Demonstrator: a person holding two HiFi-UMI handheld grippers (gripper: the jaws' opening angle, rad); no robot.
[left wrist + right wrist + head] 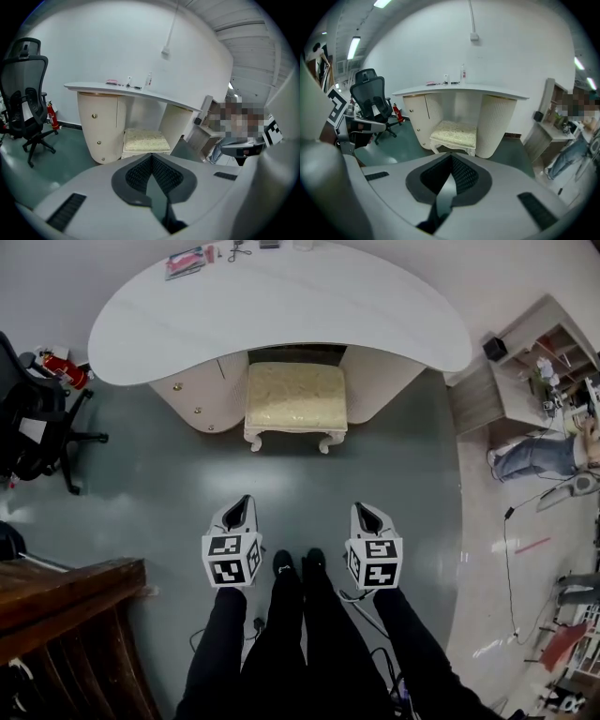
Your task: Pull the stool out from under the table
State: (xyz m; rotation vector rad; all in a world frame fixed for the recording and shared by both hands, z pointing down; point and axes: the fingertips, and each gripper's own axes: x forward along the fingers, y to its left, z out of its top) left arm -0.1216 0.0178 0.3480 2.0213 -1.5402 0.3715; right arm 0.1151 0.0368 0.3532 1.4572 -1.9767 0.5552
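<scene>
Both the left tool and the right tool are clenched empty, well short of the stool, which stands straight ahead half tucked under the tabletop and looks rigid-framed, soft-topped and fairly light, probably best gripped by its front rail near the legs.

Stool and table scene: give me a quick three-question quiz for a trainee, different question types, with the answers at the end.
1. True or false: the stool stands partly under the table.
2. The left gripper and right gripper are: A) shut on the stool; B) shut, empty, well apart from the stool; C) open around a stool leg.
3. In the head view, on which side of the table is the black office chair?
Key: 1 true; 2 B; 3 the left.
</scene>
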